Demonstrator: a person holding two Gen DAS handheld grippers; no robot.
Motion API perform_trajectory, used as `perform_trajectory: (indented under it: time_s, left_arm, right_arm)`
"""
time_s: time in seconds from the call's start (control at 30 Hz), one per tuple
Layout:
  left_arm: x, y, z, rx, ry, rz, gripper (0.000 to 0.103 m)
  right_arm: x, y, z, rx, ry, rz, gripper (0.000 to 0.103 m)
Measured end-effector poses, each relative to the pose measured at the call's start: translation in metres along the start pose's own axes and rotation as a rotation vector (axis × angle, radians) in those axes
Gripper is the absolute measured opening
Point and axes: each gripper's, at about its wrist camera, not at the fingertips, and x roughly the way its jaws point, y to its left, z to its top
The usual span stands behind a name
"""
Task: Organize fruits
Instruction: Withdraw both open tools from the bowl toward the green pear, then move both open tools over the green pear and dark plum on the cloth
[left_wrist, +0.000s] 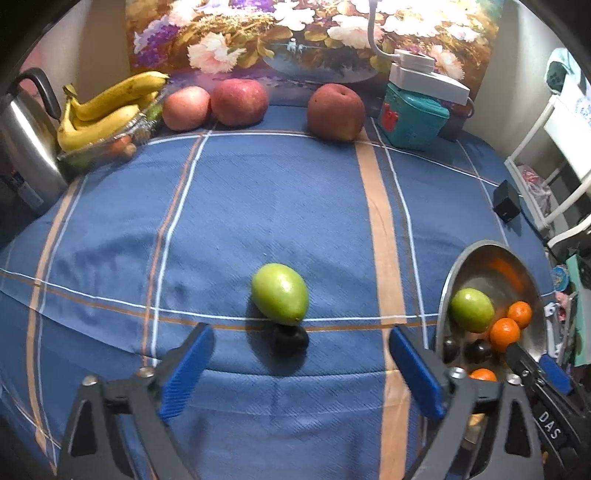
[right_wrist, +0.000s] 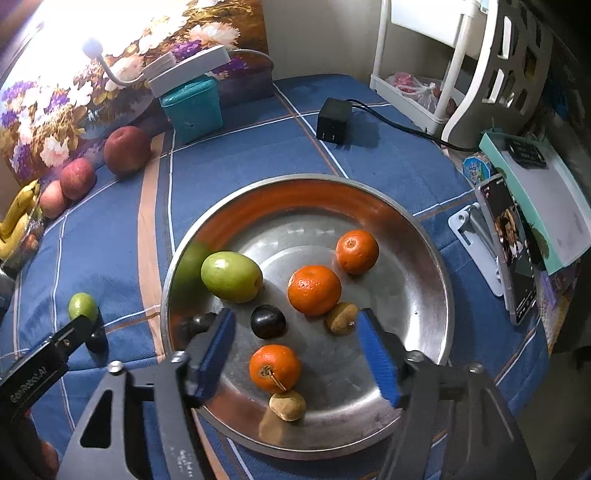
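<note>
A green fruit (left_wrist: 280, 294) lies on the blue cloth with a small dark fruit (left_wrist: 290, 338) just in front of it. My left gripper (left_wrist: 301, 363) is open and empty, its fingers either side of the dark fruit, a little short of it. A steel plate (right_wrist: 424, 236) holds a green fruit (right_wrist: 231, 276), three oranges (right_wrist: 314, 290), a dark plum (right_wrist: 268, 321) and two brown kiwis (right_wrist: 341, 317). My right gripper (right_wrist: 297, 341) is open and empty above the plate's near half. The plate also shows in the left wrist view (left_wrist: 480, 254).
Bananas (left_wrist: 107, 110) and three red apples (left_wrist: 240, 101) sit along the back by a floral panel. A teal box (left_wrist: 410, 114), a steel kettle (left_wrist: 26, 144), a black charger (right_wrist: 334, 120), a phone on a stand (right_wrist: 511, 243) and a white rack (right_wrist: 443, 66) surround the cloth.
</note>
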Motion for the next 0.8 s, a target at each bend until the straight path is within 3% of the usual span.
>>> perform_trajectory:
  time_s: [0.23, 0.33, 0.43, 0.5, 0.8]
  left_arm:
    - [0.0009, -0.0011, -0.0011, 0.035, -0.024, 0.047, 0.103]
    - [0.0015, -0.0006, -0.0010, 0.036, -0.031, 0.049, 0.103]
    - [0.0019, 0.0010, -0.0010, 0.028, -0.033, 0.047, 0.103]
    - [0.0027, 0.0026, -0.0012, 0.024, -0.032, 0.040, 0.103]
    - [0.0023, 0.0064, -0.0009, 0.017, -0.051, 0.069, 0.103]
  right_arm:
    - [0.0020, 0.0022, -0.0004, -0.022, -0.002, -0.030, 0.074]
    - [0.0022, 0.0020, -0.0006, -0.023, -0.006, -0.030, 0.087]
    - [0.0015, 0.0014, -0.0002, -0.022, -0.017, -0.025, 0.087]
    - [0.0015, 0.0000, -0.0003, -0.012, -0.021, -0.021, 0.095]
    - [0.0016, -0.0014, -0.0008, 0.013, -0.022, 0.000, 0.096]
